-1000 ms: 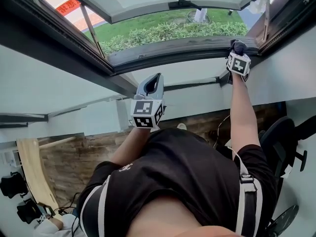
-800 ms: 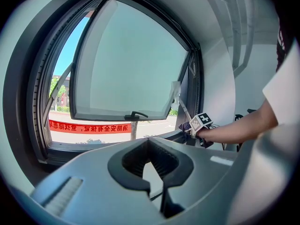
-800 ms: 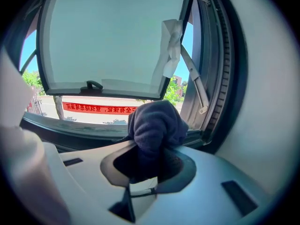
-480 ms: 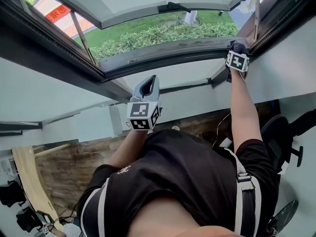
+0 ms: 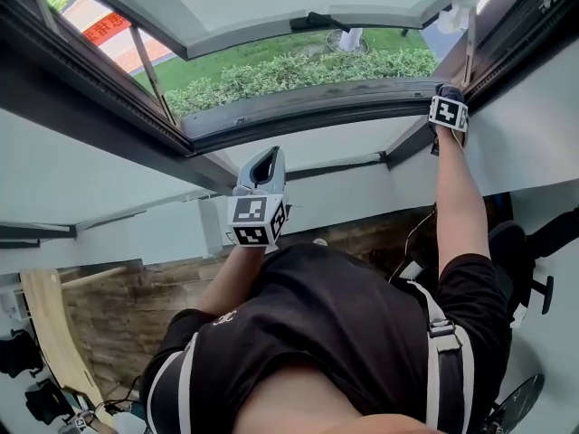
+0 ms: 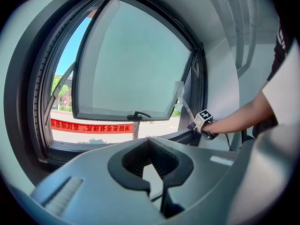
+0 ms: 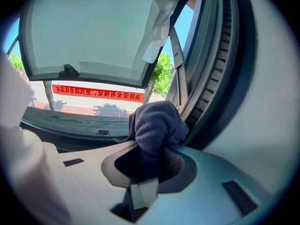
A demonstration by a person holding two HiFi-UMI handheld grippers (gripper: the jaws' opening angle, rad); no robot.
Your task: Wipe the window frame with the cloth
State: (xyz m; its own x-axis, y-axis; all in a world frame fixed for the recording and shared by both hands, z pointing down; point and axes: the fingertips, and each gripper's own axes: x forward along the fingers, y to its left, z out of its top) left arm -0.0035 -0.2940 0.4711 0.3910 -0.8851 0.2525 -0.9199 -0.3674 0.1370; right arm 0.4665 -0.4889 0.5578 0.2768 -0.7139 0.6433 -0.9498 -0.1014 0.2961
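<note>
One dark window frame (image 5: 308, 107) in white wall (image 5: 90, 179): right tongs (image 5: 448, 96) clamp the cloth (image 7: 157, 125) there, left tongs (image 5: 269, 158) closed, empty

Dark blue cloth (image 7: 157, 125), bunched up, at lower right corner of dark window frame (image 7: 220, 78)

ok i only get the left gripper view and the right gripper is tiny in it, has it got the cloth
Observer: Yes. In the right gripper view the right gripper is shut on a dark blue cloth bulging past the jaws.
Operator: where on the frame is it
Observer: Head view: on the window frame, right end of its bottom rail, in the corner.
Operator: and my left one
Observer: In the head view the left gripper hangs short of the frame, touching nothing.
</note>
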